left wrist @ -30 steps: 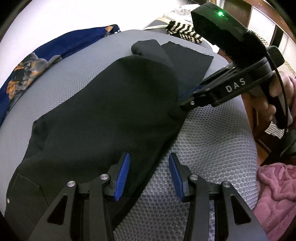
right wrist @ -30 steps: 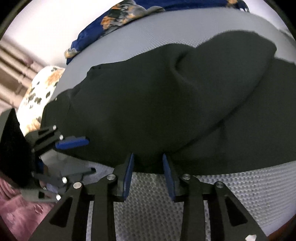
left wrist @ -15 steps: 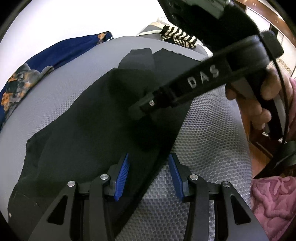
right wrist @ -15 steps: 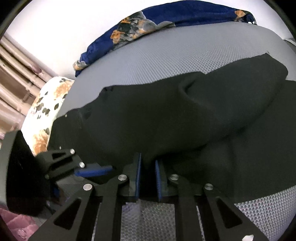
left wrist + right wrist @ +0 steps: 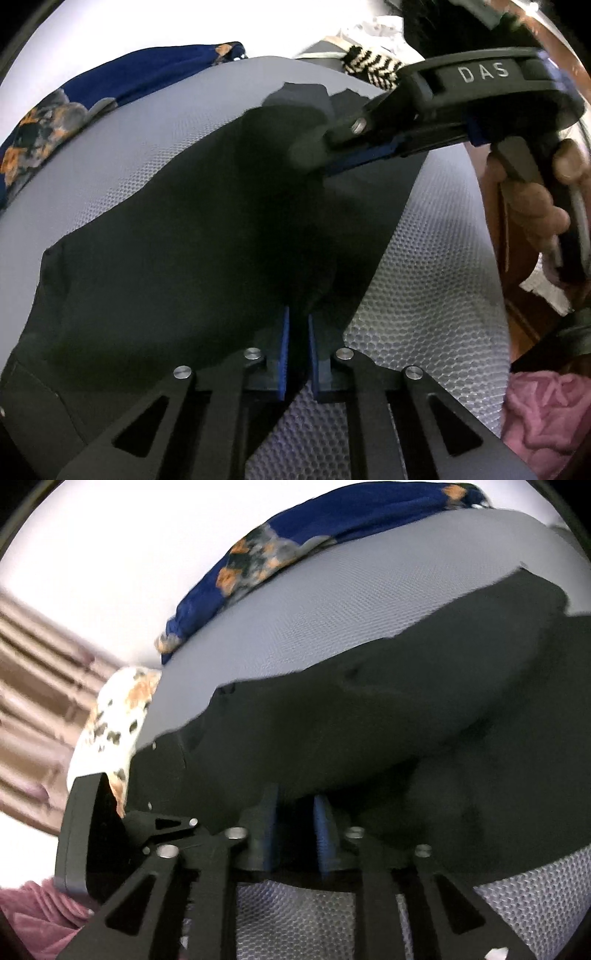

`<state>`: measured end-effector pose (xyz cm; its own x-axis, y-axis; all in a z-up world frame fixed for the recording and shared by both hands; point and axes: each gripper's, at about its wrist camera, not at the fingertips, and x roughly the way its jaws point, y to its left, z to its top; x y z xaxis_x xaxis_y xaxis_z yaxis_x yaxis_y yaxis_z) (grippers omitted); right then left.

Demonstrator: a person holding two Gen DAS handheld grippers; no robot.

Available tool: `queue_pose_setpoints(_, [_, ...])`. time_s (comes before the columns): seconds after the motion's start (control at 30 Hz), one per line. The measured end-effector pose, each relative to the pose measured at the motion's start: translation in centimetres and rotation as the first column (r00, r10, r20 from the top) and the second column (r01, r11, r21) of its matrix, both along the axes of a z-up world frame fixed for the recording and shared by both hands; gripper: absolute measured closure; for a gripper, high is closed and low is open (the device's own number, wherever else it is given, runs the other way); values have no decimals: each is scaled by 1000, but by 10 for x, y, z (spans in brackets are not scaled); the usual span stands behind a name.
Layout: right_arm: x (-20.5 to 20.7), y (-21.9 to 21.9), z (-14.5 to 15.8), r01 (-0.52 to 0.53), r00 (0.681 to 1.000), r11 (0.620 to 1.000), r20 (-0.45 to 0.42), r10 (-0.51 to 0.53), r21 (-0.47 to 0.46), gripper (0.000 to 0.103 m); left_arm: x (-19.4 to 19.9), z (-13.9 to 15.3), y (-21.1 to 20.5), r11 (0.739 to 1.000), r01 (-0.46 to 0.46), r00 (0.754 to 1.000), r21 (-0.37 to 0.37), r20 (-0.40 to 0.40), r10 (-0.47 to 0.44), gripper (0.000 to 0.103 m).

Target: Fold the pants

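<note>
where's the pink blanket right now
The pink blanket sits at the lower right of the left wrist view, off the right edge of the grey mattress; in the right wrist view it shows at bottom left.

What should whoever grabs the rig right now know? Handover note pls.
Left gripper: shut on the near edge of the black pants.
Right gripper: shut on the same edge further along, with the fabric lifted off the grey mesh surface.
Pants: spread across the mesh, one layer raised by both grips. The far end lies by the striped cloth, the blue floral fabric is past the far edge, and the pink towel sits off to the side.
Done: both grips taken, edge picked up.
Left: carry the edge over, lay it flat, release, then make any further folds.
</note>
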<state>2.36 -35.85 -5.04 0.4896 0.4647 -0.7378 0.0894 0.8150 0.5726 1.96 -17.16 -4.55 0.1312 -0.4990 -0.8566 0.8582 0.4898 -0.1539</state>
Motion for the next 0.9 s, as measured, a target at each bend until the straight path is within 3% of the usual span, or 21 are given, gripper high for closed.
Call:
queue_pose_setpoints(0.03, [-1, -13, 2, 47, 999, 999, 2, -47, -13, 57, 0, 0, 0, 1000, 0, 1000, -1, 0, 0, 94])
queue_pose_setpoints(0.07, [0, -22, 3, 75, 997, 997, 3, -75, -14, 56, -1, -1, 0, 1000, -1, 1000, -1, 3, 1, 94])
queue_pose_setpoints(0.2, [8, -74, -4, 231, 973, 973, -24, -230, 27, 54, -1, 1, 3, 1000, -3, 1000, -9, -3, 3, 94])
queue_pose_setpoints(0.3, [16, -111, -17, 358, 932, 932, -69, -355, 51, 54, 1, 3, 6, 1000, -14, 1000, -23, -13, 14, 94])
queue_pose_setpoints(0.43, [26, -138, -32, 443, 896, 888, -89, -435, 123, 54, -1, 3, 9, 1000, -11, 1000, -24, -9, 10, 94])
queue_pose_setpoints(0.47, [30, -141, -34, 445, 896, 884, -92, -436, 143, 58, -2, 3, 8, 1000, -9, 1000, -23, -10, 9, 94])
queue_pose_setpoints(0.5, [34, -143, -35, 445, 896, 881, -98, -434, 161, 81, -1, 2, 9, 1000, -10, 1000, -23, -11, 10, 94])
queue_pose_setpoints(0.53, [38, -144, -35, 454, 891, 876, -111, -441, 162, 94, -1, 3, 10, 1000, -11, 1000, -28, -13, 11, 94])
queue_pose_setpoints(0.63, [49, -145, -20, 457, 889, 874, -101, -446, 165, 95, 2, 5, 11, 999, -19, 1000, -48, -18, 18, 94])
queue_pose_setpoints(0.73, [69, -141, 3, 422, 906, 895, -73, -416, 140, 95, 8, 8, 15, 996, -35, 999, -82, -39, 32, 94])
queue_pose_setpoints(0.9, [147, -98, 29, 283, 956, 959, -78, -283, -5, 91, 21, 12, 23, 988, -89, 993, -127, -92, 77, 94])
